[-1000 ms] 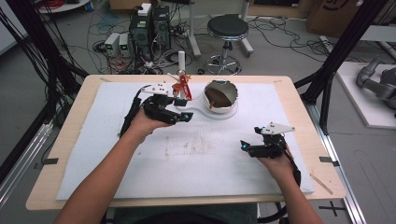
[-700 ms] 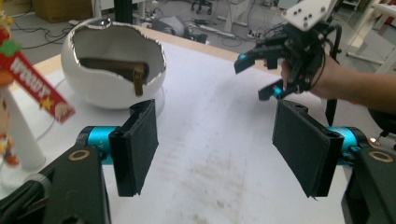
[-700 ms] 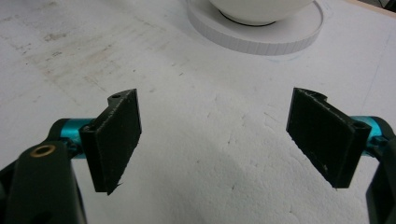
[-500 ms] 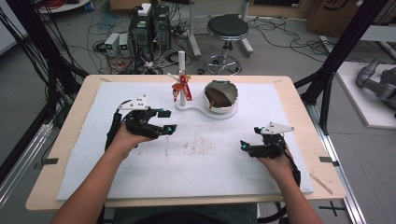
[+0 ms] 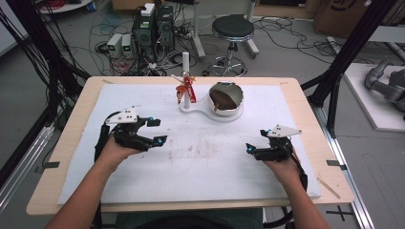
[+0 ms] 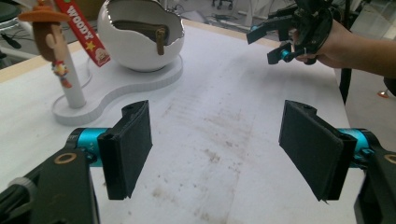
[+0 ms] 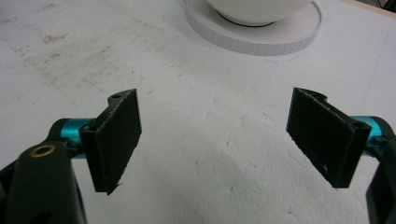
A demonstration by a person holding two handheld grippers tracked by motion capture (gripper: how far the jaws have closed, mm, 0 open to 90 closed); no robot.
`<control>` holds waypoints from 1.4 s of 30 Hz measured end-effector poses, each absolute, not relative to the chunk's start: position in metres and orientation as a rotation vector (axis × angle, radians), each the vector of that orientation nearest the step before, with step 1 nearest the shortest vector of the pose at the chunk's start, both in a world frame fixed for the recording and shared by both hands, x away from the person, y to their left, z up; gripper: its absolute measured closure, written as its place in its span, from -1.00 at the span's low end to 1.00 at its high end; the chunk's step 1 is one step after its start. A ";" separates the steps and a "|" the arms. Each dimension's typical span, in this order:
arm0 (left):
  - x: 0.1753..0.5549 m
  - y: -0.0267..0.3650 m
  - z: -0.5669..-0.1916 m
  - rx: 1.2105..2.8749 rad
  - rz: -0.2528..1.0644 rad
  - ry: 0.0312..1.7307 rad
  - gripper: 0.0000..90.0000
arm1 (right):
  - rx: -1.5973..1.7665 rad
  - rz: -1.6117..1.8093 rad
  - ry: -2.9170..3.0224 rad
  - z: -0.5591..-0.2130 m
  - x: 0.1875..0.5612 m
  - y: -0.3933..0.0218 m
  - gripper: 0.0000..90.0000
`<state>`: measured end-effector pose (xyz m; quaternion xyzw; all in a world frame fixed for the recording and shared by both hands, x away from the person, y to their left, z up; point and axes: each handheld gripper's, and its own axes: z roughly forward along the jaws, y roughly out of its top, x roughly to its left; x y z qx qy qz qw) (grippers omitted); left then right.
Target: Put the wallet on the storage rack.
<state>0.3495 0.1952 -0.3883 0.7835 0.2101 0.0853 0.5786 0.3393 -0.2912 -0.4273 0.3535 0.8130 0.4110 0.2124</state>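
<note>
A white stand (image 5: 200, 107) sits at the table's far middle, with an egg-shaped bowl (image 5: 237, 101) holding a brown zip pouch (image 5: 223, 98). A cowboy figure on a red strap (image 5: 185, 88) hangs at the stand's post. My left gripper (image 5: 157, 130) hovers left of centre, well short of the stand; its jaws have just been opening and nothing lies between them. In the left gripper view the figure (image 6: 49, 37), the pouch (image 6: 140, 30) and the other gripper (image 6: 271, 39) lie beyond my open jaws (image 6: 215, 149). My right gripper (image 5: 254, 142) rests open and empty at the right, facing the stand's base (image 7: 261, 39).
A white foam sheet (image 5: 200, 162) with faint brown smudges covers the wooden table (image 5: 62, 157). Black frame posts (image 5: 334, 86) rise at both sides. On the floor beyond the far edge are a stool (image 5: 232, 28), computer boxes (image 5: 153, 24) and cables.
My left hand has pulled back from the stand, moving left and toward the near side of the table, with its jaws a little wider. The right hand has stayed put.
</note>
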 end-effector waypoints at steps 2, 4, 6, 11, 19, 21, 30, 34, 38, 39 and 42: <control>0.345 0.203 -0.390 1.814 0.218 0.511 -0.47 | 0.992 1.151 2.258 -0.428 0.341 -0.292 -0.60; 0.342 0.209 -0.392 1.811 0.230 0.523 -0.50 | 1.002 1.153 2.259 -0.428 0.341 -0.292 -0.60; 0.339 0.213 -0.396 1.807 0.244 0.537 -0.54 | 1.002 1.167 2.251 -0.429 0.342 -0.292 -0.60; 0.338 0.219 -0.403 1.828 0.270 0.564 -0.59 | 1.008 1.179 2.244 -0.428 0.343 -0.294 -0.60; 0.345 0.216 -0.412 1.871 0.288 0.574 -0.61 | 1.026 1.181 2.238 -0.428 0.344 -0.295 -0.60; 0.345 0.216 -0.413 1.871 0.285 0.575 -0.61 | 1.020 1.178 2.242 -0.429 0.345 -0.295 -0.60; 0.345 0.219 -0.413 1.853 0.288 0.594 -0.61 | 1.017 1.170 2.244 -0.428 0.344 -0.295 -0.60; 0.345 0.218 -0.414 1.862 0.283 0.593 -0.61 | 1.017 1.170 2.246 -0.428 0.344 -0.295 -0.60; 0.345 0.216 -0.414 1.866 0.282 0.590 -0.61 | 1.018 1.173 2.245 -0.428 0.344 -0.295 -0.60; 0.345 0.216 -0.414 1.865 0.281 0.591 -0.61 | 1.016 1.172 2.248 -0.428 0.344 -0.295 -0.60; 0.345 0.216 -0.414 1.865 0.280 0.591 -0.61 | 1.014 1.171 2.249 -0.429 0.344 -0.295 -0.60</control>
